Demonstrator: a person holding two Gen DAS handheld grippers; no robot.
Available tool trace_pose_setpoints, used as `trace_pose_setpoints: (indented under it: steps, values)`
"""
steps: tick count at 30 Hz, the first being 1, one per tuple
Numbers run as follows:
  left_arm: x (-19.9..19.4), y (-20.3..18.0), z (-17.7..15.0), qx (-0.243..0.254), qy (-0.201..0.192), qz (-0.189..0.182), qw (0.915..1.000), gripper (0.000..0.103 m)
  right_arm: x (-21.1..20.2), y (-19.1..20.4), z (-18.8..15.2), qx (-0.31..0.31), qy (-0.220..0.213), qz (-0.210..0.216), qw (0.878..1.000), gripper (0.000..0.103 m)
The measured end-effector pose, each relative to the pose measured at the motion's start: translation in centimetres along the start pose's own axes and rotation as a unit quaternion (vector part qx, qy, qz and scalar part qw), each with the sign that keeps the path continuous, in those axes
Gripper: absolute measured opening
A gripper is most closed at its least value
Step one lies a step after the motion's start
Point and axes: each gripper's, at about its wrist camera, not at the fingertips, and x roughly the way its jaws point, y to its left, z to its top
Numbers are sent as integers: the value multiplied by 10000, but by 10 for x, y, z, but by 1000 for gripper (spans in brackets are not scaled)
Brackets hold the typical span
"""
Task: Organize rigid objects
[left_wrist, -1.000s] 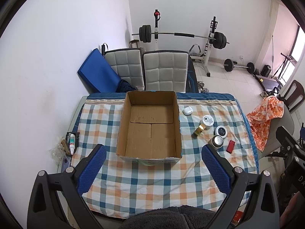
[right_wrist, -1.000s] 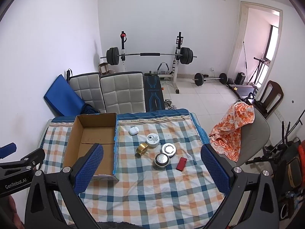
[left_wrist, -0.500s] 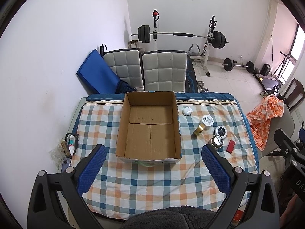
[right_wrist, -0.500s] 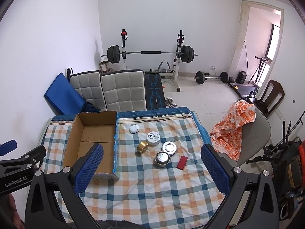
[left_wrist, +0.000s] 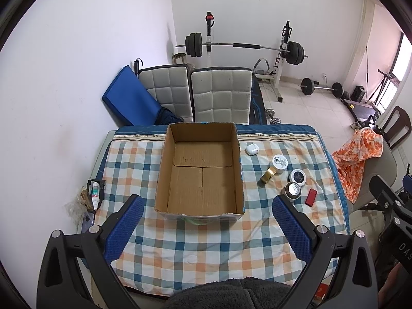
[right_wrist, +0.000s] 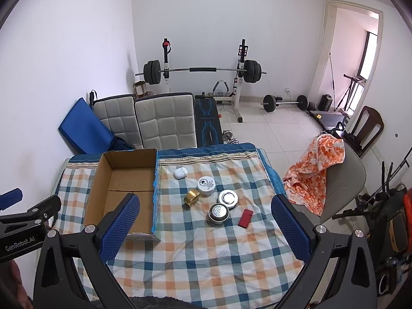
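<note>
Cardboard box (left_wrist: 200,170) sits open and empty on the checked cloth (left_wrist: 206,244) that covers your desk, toward its far edge and a little left of the middle. To the right of the box lie six small things in a loose cluster: a white earbud case (right_wrist: 180,172) nearest the box's far corner, a white round jar (right_wrist: 206,185) with a gold ring-shaped piece (right_wrist: 191,197) just beside it, a flat silver-lidded tin (right_wrist: 228,198), a metal cup with a perforated top (right_wrist: 218,213), and a red flat case (right_wrist: 245,217) lying nearest the desk's right side. None of them touches the box.

Your left gripper (left_wrist: 206,213) hangs above the near edge of the box with its blue pads wide apart and nothing between them. Your right gripper (right_wrist: 204,217) hangs above the cluster, likewise spread wide and holding nothing; the perforated cup lies roughly between its pads in the right wrist view.

At the desk's left edge a small white bottle (left_wrist: 95,195) lies off the cloth. Beyond the desk stand two padded chairs (left_wrist: 221,92), a blue mat (left_wrist: 126,103) leaning on the wall, and a barbell rack (left_wrist: 244,46). An orange patterned cloth (right_wrist: 316,170) is draped over a chair to the right.
</note>
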Motion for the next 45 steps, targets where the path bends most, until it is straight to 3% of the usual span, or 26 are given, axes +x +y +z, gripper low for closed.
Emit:
trace_pose_setpoints:
  steps: [32,38,45]
  values:
    - [4,5,8,-7,39,-3,10000,103,7,-1,-3,43,50,29,10000,103]
    - [54,15,15,47,416,110,9991,103,35,-8,-5,190,337,-37,9992,103]
    - [158,54,20,-87,995,454,9940,103,131,-29,-5,440,1185,-139,9919,103]
